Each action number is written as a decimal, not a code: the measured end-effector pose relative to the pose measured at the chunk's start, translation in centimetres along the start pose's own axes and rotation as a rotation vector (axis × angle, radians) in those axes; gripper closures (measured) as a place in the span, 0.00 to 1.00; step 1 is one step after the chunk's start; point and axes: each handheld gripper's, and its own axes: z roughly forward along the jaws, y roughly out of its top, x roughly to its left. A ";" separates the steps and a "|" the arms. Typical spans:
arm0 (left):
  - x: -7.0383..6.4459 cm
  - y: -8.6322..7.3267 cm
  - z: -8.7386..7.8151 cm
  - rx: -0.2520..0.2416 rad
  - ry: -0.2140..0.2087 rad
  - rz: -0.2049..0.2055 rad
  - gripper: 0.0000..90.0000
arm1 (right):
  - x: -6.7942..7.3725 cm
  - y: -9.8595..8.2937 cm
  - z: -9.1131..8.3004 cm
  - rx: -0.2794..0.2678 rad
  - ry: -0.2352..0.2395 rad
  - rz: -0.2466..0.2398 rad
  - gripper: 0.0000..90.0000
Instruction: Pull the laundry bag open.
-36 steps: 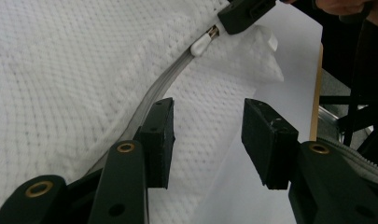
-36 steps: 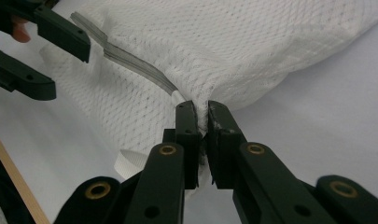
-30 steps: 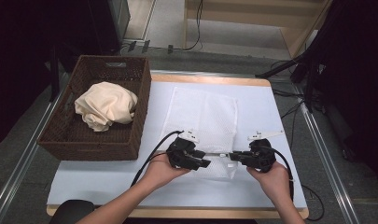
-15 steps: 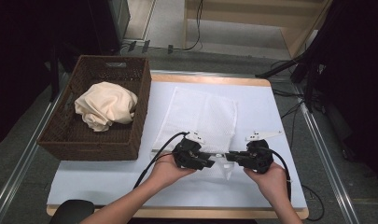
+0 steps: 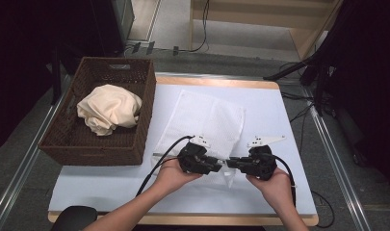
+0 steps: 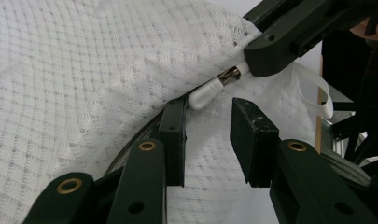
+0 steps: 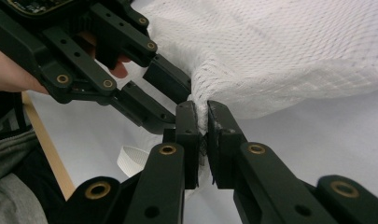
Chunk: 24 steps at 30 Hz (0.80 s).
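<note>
Near the front edge of the white table point(image 5: 279, 120), the two grippers are meeting tip to tip over the near hem of the white mesh bag point(image 5: 207, 120), which is lying flat beside the wicker basket point(image 5: 86, 144) holding a cream cloth point(image 5: 108, 108). Right gripper point(image 7: 203, 123): its jaws are pinching almost fully together on a bunched fold of the mesh, lifting it off the table. Left gripper point(image 6: 207, 135): its jaws are standing partly open around the mesh near the zipper pull point(image 6: 210, 88), gripping nothing.
</note>
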 end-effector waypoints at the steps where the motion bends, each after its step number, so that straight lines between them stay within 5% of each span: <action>1: -0.1 0.0 0.0 0.001 -0.005 0.005 0.74 | 0.1 0.0 0.1 0.002 -0.002 -0.006 0.95; 17: -0.4 0.0 0.1 0.028 -0.041 0.005 0.96 | 0.6 0.1 0.6 0.023 0.010 -0.029 0.95; 24: -0.3 -0.1 0.3 0.054 -0.036 0.004 0.96 | 0.5 0.0 0.9 0.044 -0.002 -0.020 0.95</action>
